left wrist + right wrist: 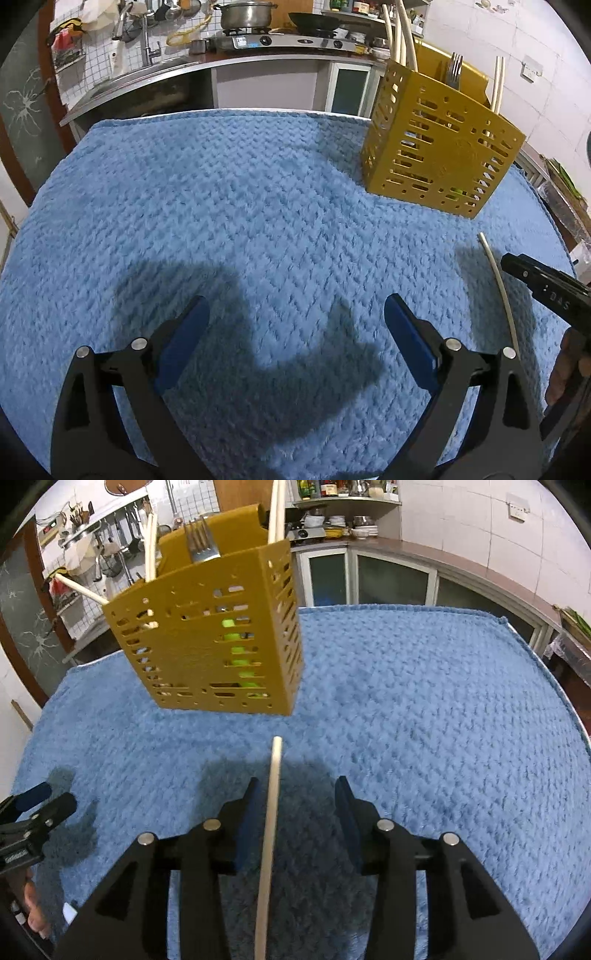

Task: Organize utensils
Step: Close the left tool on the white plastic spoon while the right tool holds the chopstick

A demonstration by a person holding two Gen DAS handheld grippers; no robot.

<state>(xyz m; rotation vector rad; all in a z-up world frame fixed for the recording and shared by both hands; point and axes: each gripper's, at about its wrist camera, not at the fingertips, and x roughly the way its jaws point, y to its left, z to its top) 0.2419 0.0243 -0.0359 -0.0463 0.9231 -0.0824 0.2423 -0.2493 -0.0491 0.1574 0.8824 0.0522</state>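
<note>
The right gripper (295, 794) hangs with jaws apart, one loose chopstick (271, 812) lying between them, close beside the left finger. The left gripper (295, 317) stands wide apart, holding nothing. Ahead of both, on the blue-covered desk (424, 701), stands one yellow utensil holder (207, 642) containing a fork (201, 541) and several chopsticks.

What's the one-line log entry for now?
left gripper: open, empty | right gripper: open around cream chopstick on blue towel | perforated yellow plastic holder: upright
</note>
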